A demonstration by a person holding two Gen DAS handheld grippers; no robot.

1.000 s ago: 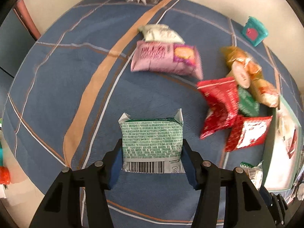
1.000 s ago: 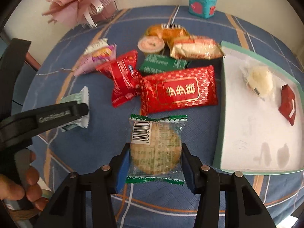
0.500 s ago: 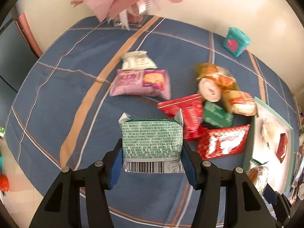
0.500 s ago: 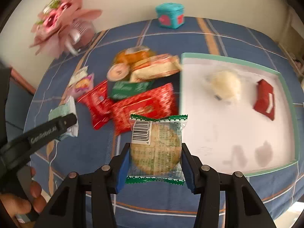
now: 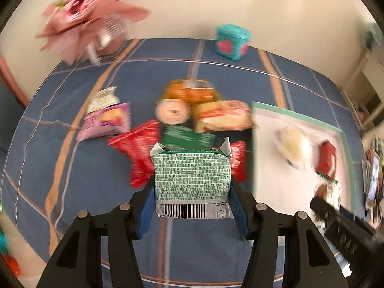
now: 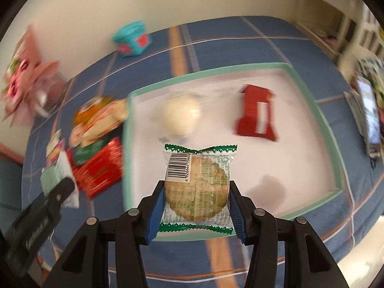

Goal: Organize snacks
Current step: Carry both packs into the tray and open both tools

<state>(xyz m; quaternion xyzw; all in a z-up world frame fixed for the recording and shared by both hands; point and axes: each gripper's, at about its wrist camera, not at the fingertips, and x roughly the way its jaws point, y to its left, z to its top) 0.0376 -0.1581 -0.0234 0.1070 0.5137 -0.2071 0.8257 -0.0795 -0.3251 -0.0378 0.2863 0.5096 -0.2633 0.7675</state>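
The right gripper [image 6: 196, 206] has its fingers [image 6: 154, 212] closed on a round cookie in a clear wrapper [image 6: 198, 187]. The wrapper is light and thin, with green zigzag ends and a barcode sticker. The cookie inside looks flat and hard, so it would likely crack if squeezed too much. The fingers press on its two side edges, which seems the best place — the zigzag ends are only floppy plastic and would slip. The cookie hangs over the near part of the white tray [image 6: 309, 100], which has a green rim. A pale round bun in a clear wrap [image 6: 180, 116] and a small red packet [image 6: 258, 117] already lie in the tray, well apart from each other.

The left gripper [image 5: 192, 204] has its fingers [image 5: 146, 212] closed on a green and white snack packet [image 5: 190, 180]. It is boxy, with small green print and a barcode at the near end. It looks puffy and soft, and probably light. The fingers hold it by its two sides. It hangs over the blue striped counter [image 5: 72, 192], just left of the tray — still outside it.

More snacks wait in a pile beside the tray: red bags [image 5: 139, 148], a purple bag [image 5: 108, 124], an orange bag [image 5: 189, 91]. They are blurry.
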